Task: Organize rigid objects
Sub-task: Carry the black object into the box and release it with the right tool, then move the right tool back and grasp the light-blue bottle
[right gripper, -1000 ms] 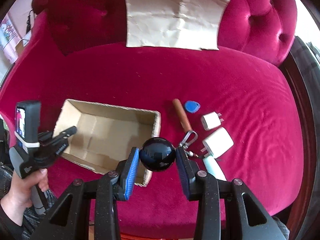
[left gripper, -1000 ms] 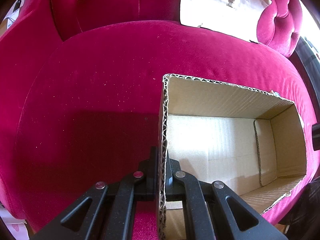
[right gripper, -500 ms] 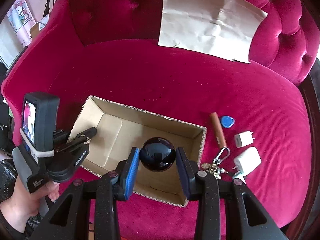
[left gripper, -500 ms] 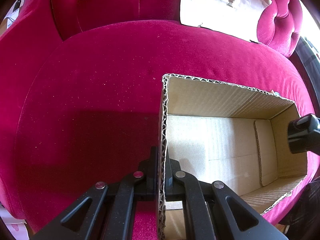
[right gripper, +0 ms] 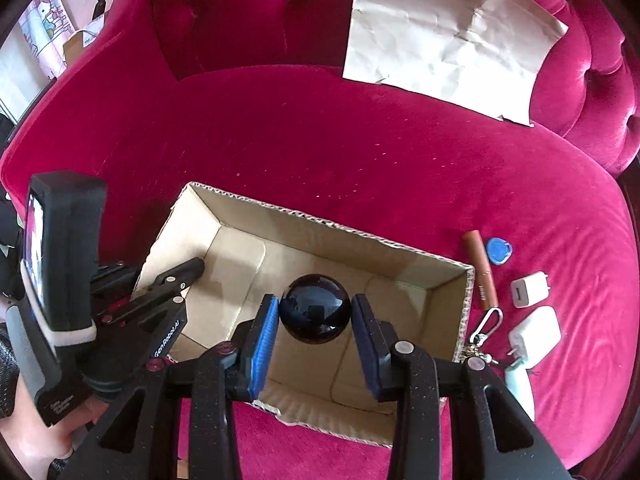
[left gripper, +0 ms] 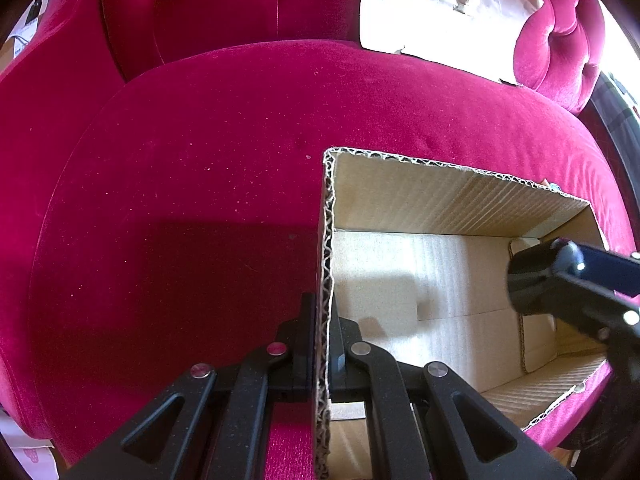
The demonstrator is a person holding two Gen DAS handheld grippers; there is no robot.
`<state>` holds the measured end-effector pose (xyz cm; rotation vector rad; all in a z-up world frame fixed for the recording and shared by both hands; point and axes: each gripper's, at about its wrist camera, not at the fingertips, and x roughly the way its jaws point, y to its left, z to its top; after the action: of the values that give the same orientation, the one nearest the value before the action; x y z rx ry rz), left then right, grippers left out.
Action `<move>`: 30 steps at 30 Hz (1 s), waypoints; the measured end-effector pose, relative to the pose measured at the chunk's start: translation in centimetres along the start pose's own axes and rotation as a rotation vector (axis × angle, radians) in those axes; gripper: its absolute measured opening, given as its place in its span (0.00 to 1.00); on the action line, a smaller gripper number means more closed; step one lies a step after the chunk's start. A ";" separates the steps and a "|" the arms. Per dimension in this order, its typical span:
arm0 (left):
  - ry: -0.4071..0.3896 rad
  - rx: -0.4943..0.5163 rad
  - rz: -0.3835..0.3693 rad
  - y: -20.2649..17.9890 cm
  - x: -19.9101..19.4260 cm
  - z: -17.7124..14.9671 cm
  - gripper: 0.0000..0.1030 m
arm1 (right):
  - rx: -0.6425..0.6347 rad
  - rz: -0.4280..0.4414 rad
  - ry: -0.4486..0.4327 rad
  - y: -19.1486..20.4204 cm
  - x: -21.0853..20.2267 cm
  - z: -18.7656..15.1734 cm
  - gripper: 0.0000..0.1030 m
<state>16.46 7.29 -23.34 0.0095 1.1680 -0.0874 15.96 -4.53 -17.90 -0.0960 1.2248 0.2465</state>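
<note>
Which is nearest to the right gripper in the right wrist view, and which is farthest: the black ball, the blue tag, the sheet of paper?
1. black ball: between the pads of the right gripper, over the cardboard box.
2. blue tag: on the seat, right of the box.
3. sheet of paper: against the sofa back.

Home: tufted crimson velvet sofa (right gripper: 360, 152)

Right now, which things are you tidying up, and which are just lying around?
Part of the job: black ball in the right gripper; cardboard box, its wall pinched by the left gripper; brown stick, blue tag, two white chargers, keyring clip.

Just lying about: crumpled paper; pink sofa.
</note>
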 end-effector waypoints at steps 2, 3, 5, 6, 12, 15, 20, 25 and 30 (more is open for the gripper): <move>0.000 0.001 0.000 0.0 0.0 0.0 0.03 | -0.003 0.005 0.000 0.3 0.5 -0.1 0.39; 0.000 0.002 0.000 0.0 0.0 0.0 0.03 | -0.005 0.007 0.000 0.5 0.7 -0.1 0.39; 0.000 0.002 0.001 0.1 0.0 0.0 0.03 | -0.006 0.011 0.002 0.7 1.2 -0.2 0.39; 0.000 0.002 0.001 0.1 0.0 0.0 0.03 | -0.006 0.014 0.004 0.8 1.5 -0.2 0.39; -0.001 0.004 0.001 0.2 0.0 0.0 0.03 | 0.016 0.030 0.007 0.5 1.9 -0.1 0.39; -0.002 0.003 -0.001 0.1 0.1 0.0 0.03 | 0.009 0.030 0.013 0.4 1.8 0.1 0.47; -0.002 -0.001 -0.002 -0.1 0.2 0.0 0.03 | -0.009 -0.009 -0.007 0.4 1.0 0.1 0.69; -0.004 0.004 0.003 -0.2 0.1 0.0 0.03 | 0.003 -0.036 -0.025 -0.5 0.0 0.2 0.99; -0.007 0.006 0.003 -0.4 0.0 -0.1 0.03 | 0.013 -0.047 -0.035 -1.0 -1.1 0.2 1.00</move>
<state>16.34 6.93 -23.42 0.0162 1.1610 -0.0881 16.06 -5.57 -16.90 -0.1093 1.1882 0.1983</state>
